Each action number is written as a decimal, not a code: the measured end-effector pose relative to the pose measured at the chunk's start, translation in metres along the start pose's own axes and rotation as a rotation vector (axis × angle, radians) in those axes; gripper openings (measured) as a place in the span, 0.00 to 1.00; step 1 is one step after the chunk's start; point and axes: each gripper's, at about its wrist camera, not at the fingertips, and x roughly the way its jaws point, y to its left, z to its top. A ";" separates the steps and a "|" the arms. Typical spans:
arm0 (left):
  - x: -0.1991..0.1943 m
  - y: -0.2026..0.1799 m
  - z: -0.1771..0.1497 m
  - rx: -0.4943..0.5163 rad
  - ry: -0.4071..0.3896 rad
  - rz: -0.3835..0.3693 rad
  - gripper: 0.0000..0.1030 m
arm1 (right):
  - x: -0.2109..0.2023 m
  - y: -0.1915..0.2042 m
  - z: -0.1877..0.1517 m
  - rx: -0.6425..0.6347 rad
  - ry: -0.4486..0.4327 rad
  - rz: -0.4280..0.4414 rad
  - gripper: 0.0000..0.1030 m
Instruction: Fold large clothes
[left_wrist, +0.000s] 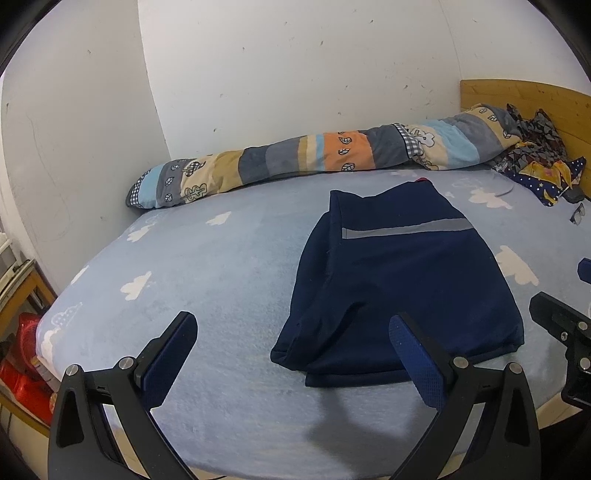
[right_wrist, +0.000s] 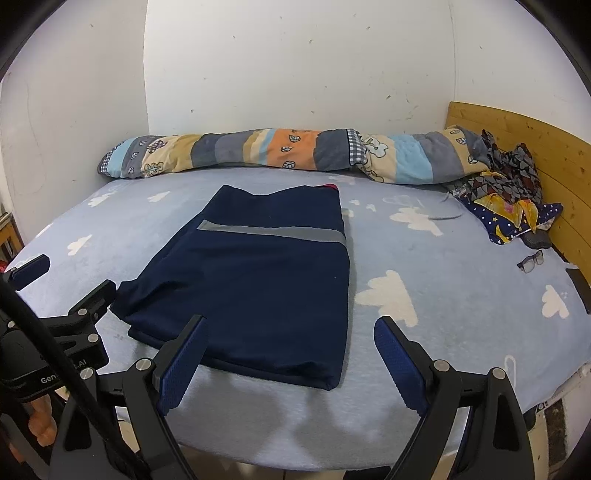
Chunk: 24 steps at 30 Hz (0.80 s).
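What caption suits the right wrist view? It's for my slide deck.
Open right gripper poised at the near edge of a folded navy garment on a cloud-print bed.

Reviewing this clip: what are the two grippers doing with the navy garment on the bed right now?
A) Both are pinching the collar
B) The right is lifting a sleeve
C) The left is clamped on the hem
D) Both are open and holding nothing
D: the left gripper and right gripper both show their fingers spread with no cloth between them, while the navy garment lies folded flat on the bed sheet.
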 end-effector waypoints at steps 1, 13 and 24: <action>0.000 0.000 0.000 0.000 0.002 -0.004 1.00 | 0.000 0.000 0.000 -0.002 0.002 0.000 0.91; 0.003 0.001 0.000 -0.027 0.017 -0.027 1.00 | 0.002 0.001 -0.002 -0.011 0.002 -0.003 0.91; 0.004 -0.001 -0.001 -0.030 0.023 -0.035 1.00 | 0.001 0.001 -0.003 -0.012 0.001 -0.004 0.91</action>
